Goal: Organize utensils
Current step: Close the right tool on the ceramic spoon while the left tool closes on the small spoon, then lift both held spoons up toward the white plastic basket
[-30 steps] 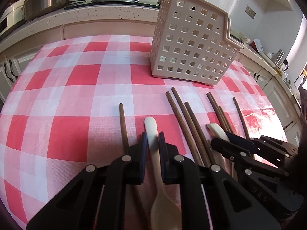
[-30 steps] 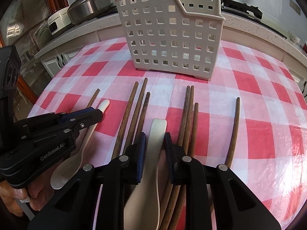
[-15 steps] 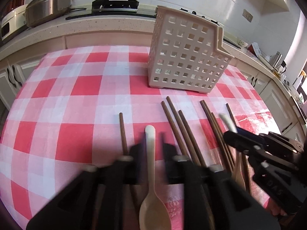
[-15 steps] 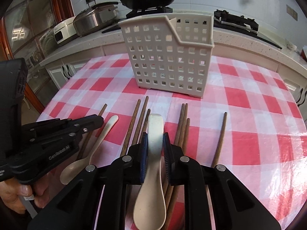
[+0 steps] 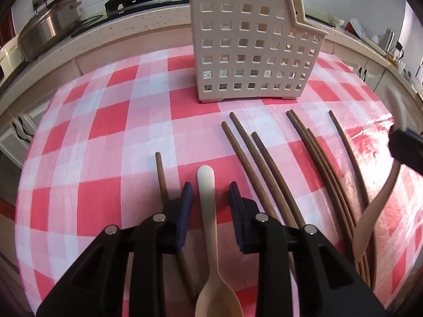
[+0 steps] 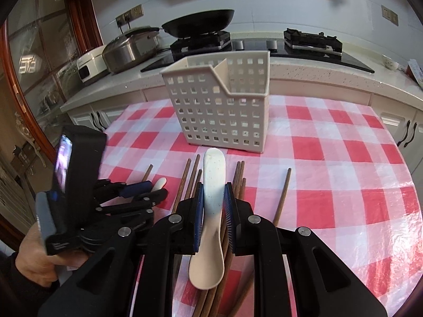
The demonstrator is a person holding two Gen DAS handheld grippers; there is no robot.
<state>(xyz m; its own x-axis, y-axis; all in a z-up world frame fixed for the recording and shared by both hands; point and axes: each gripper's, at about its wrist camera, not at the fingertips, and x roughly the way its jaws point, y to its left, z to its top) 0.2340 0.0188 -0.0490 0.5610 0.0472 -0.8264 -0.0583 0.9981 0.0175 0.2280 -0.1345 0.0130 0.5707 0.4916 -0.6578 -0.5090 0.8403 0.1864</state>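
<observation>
A cream perforated utensil basket (image 5: 253,42) stands at the back of the checked table; it also shows in the right wrist view (image 6: 219,105). My left gripper (image 5: 210,194) is open, its fingers on either side of a cream spoon (image 5: 211,237) lying on the cloth. My right gripper (image 6: 214,192) is shut on a white spoon (image 6: 211,211) and holds it lifted above the table, handle pointing at the basket. Several brown chopsticks (image 5: 267,169) lie in a row in front of the basket, one (image 5: 161,174) left of the cream spoon.
The red-and-white checked cloth (image 5: 105,132) covers the table. Behind it runs a kitchen counter (image 6: 317,76) with a gas hob, a black pan (image 6: 198,22) and a steel cooker (image 6: 129,47). Cabinets stand to the right.
My right gripper has lifted the white spoon off the table and raised it. My left gripper has opened wider around the cream spoon, which still lies on the cloth.
</observation>
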